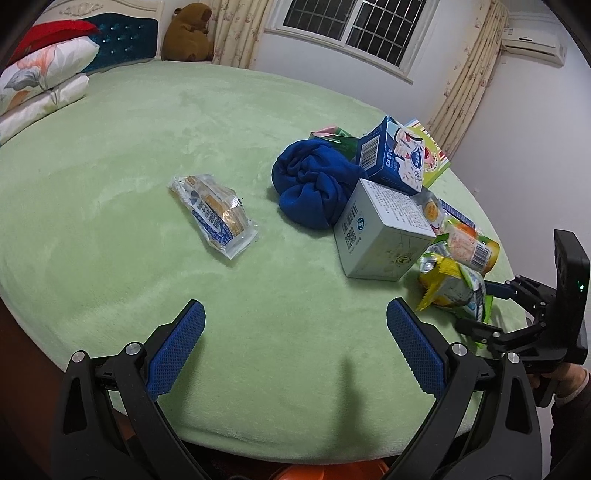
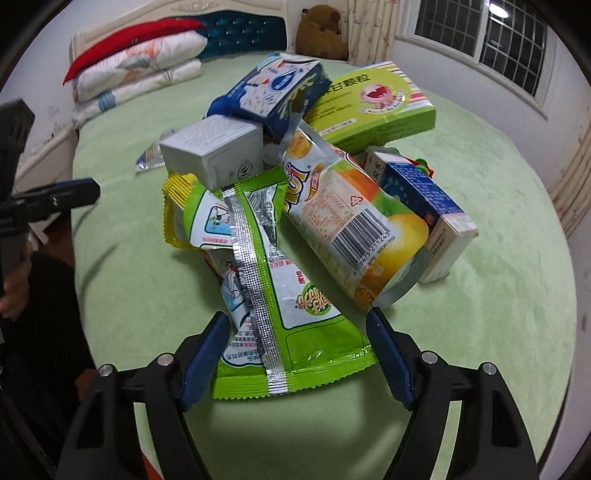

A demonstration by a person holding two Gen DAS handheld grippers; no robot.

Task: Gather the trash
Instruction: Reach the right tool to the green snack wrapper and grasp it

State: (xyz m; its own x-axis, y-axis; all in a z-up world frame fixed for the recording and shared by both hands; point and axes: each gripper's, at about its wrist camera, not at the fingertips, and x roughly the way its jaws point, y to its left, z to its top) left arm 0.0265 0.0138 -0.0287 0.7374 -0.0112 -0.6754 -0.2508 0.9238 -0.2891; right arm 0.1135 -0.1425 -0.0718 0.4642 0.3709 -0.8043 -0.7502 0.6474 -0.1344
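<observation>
A pile of trash lies on the green bed point(image 1: 110, 166). In the right wrist view my right gripper point(image 2: 297, 325) is open with its blue fingers either side of a green and white snack wrapper point(image 2: 295, 332). Behind it lie an orange drink pouch point(image 2: 351, 225), a grey box point(image 2: 218, 151), a blue carton point(image 2: 273, 92), a green box point(image 2: 373, 107) and a blue and white carton point(image 2: 432, 206). In the left wrist view my left gripper point(image 1: 295, 314) is open and empty above bare bedding. A clear biscuit packet point(image 1: 214, 214) lies alone ahead of it, left of the pile.
A crumpled blue cloth point(image 1: 314, 181) lies against the pile. Pillows point(image 1: 40, 81) and a brown plush toy point(image 1: 188, 33) sit at the headboard. The bed's near edge runs just below my left gripper, with something orange point(image 1: 325, 472) under it. The right gripper body point(image 1: 546, 317) shows at right.
</observation>
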